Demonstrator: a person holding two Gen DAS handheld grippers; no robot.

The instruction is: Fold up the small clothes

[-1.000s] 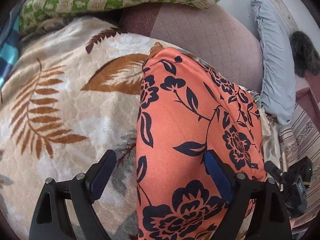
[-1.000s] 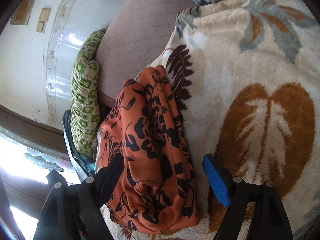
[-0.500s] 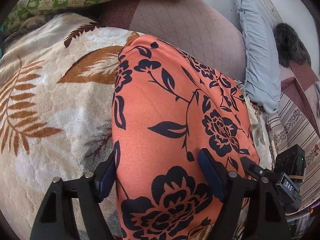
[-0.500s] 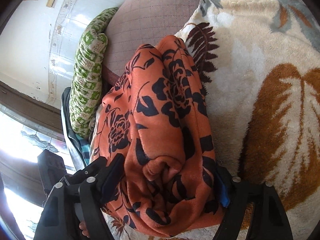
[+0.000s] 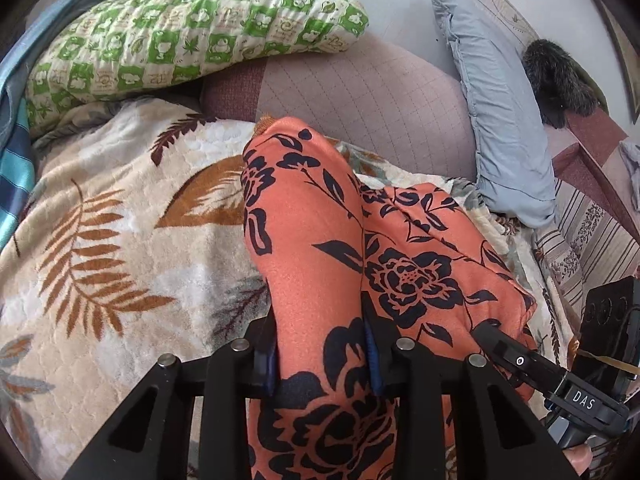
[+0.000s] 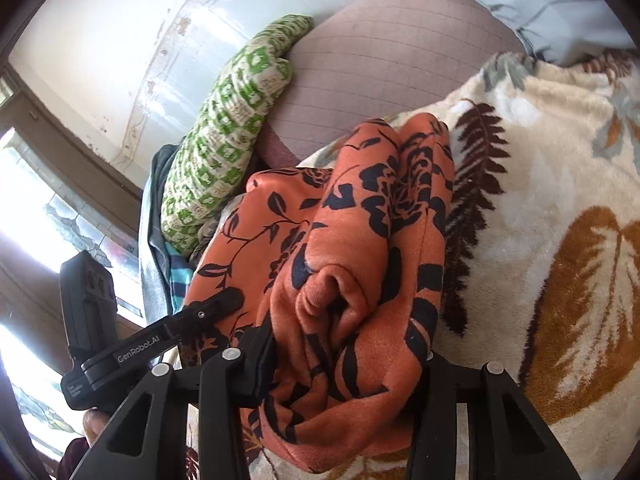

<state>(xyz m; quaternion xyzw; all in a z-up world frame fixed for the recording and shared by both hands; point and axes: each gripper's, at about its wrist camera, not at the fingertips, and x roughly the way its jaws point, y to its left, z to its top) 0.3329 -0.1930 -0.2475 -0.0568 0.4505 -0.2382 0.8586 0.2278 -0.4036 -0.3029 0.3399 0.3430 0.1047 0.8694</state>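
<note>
An orange garment with black flowers (image 5: 312,240) lies folded into a long bundle on the leaf-patterned blanket (image 5: 120,248). My left gripper (image 5: 320,356) has its jaws closing on the near end of one fold, and both blue pads press into the cloth. In the right wrist view, the same garment (image 6: 360,248) is bunched thick between the jaws of my right gripper (image 6: 344,356), which are also closing and squeezing it. The right finger is hidden behind the cloth. Each gripper's black body shows at the other view's edge, at the garment's opposite end.
A green checked pillow (image 5: 192,36) and a mauve quilted cushion (image 5: 368,104) lie beyond the garment. A pale blue pillow (image 5: 500,120) leans at the right by a striped cover (image 5: 592,240). A bright window (image 6: 36,208) is to the left in the right wrist view.
Both grippers went from wide open around the garment to pinched on it. The cloth has gathered into a ridge between the left pads, and both ends have lifted slightly.
</note>
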